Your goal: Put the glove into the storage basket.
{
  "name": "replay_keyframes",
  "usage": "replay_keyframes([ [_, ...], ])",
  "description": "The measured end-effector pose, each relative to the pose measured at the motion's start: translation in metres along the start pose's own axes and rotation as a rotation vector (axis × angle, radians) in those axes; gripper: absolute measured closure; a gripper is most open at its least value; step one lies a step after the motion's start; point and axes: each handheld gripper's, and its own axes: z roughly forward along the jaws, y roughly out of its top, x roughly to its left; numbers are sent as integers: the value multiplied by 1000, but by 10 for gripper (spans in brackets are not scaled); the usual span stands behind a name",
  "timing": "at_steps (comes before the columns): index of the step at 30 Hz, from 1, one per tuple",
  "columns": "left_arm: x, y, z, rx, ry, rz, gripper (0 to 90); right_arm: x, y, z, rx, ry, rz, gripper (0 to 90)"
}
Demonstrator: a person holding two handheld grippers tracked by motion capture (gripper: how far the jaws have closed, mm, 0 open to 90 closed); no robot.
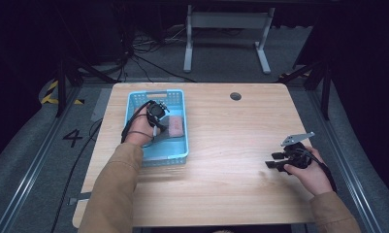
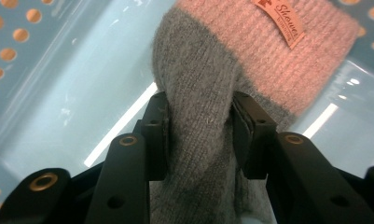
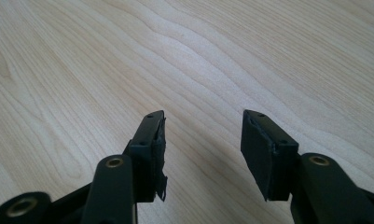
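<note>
Left gripper view had my left gripper (image 2: 199, 135) pinching the grey-pink sock (image 2: 222, 84) mid-frame inside the blue basket (image 2: 58, 93), while my right gripper (image 3: 201, 140) stood open over the table (image 3: 222, 56).

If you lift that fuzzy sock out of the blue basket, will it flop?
Probably: the sock is soft knit and bunches between the left gripper jaws. It likely weighs little. Its fuzzy surface should resist slipping against the basket.
</note>
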Motion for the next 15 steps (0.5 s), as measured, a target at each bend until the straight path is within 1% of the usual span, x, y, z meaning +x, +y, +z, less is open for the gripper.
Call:
replay_keyframes([
  [1,0,0,0,0,0,0,616,0,0,0,0,1,1,509],
  [3,-1,3,2,12,25,12,602,0,0,1,1,3,0,508],
  [4,-1,3,2,12,25,12,595,0,0,1,2,3,-1,508],
  [5,-1,4,3,10,34,11,589,1,0,1,2,3,-1,506],
  [7,-1,3,4,5,39,8,558,1,0,1,-1,5,-1,504],
  [9,1,2,3,-16,64,16,501,1,1,1,-7,5,-1,499],
  [10,1,1,3,-22,74,9,488,1,2,1,-9,5,-5,498],
  [13,2,0,3,-32,75,1,458,2,2,1,-6,9,-5,496],
  [14,2,0,1,-49,84,-10,450,2,4,2,-8,13,-8,495],
  [15,2,0,1,-49,84,-10,444,2,4,2,-8,13,-8,495],
])
